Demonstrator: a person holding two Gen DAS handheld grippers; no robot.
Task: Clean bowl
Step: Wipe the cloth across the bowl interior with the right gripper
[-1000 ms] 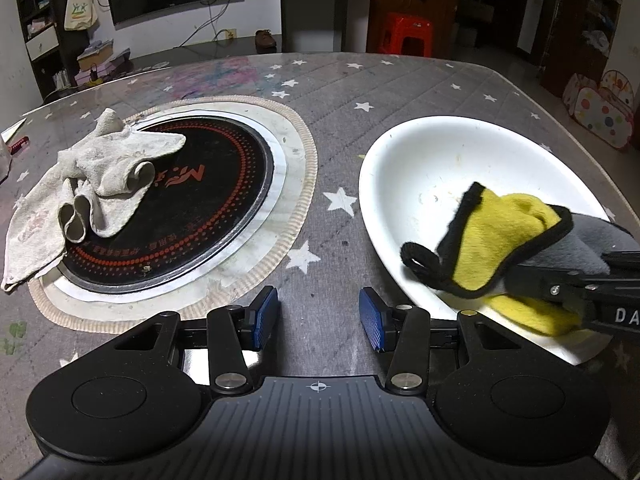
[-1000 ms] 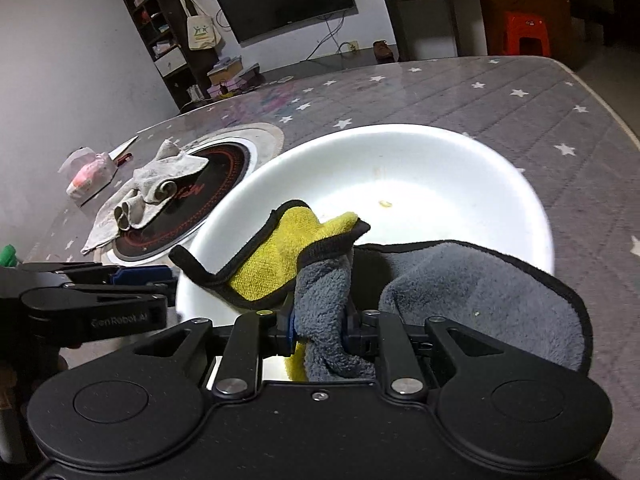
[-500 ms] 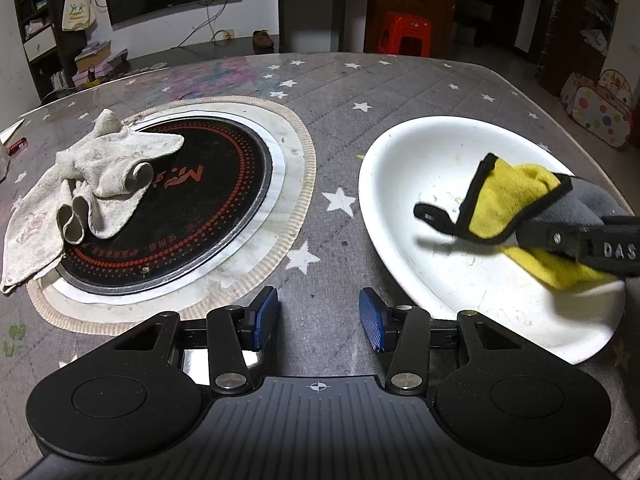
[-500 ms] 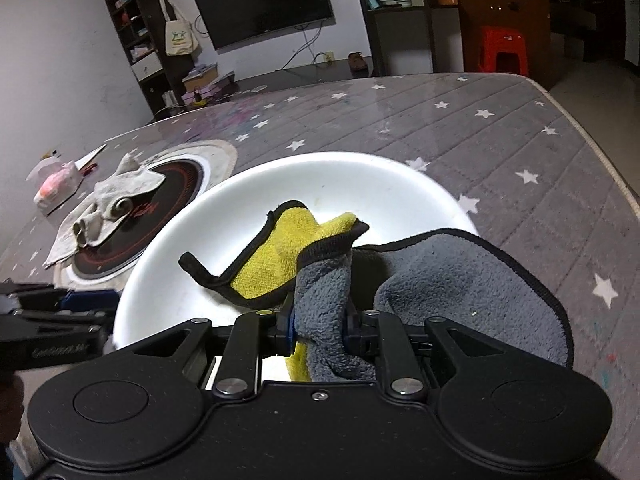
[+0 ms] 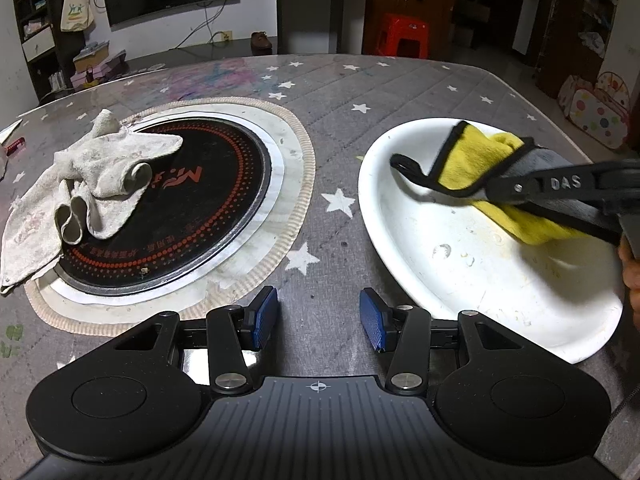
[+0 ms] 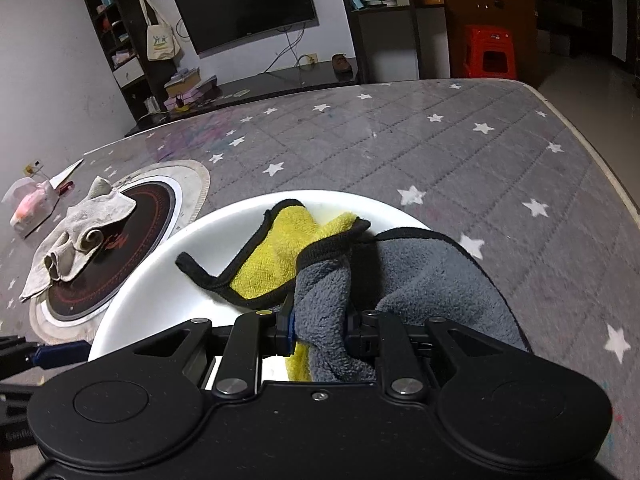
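Bowl: white, wide and shallow (image 5: 472, 280), sitting on the star-patterned grey table (image 5: 360, 80), to the right of the round cooktop; a few small specks and smears show on its inner surface.
Cleaning cloth: yellow on one side, grey on the other, black-edged (image 6: 280, 256); it lies bunched in the far part of the bowl, a black loop sticking out to the left.
Right gripper: (image 6: 320, 328) clamped tight on a fold of the grey side of the cloth, holding it down inside the bowl; in the left wrist view it reaches in from the right edge (image 5: 500, 196), a bit of the person's hand (image 5: 630, 268) behind it.
Left gripper: (image 5: 318, 318) blue-padded fingers spread apart with nothing between them, low over the table just beside the bowl's near-left rim, between bowl and cooktop.
Cooktop: black disc with red dotted rings (image 5: 224, 200), set on a pale round mat.
Rag: crumpled off-white towel (image 5: 92, 184) draped over the cooktop's left edge and onto the table.
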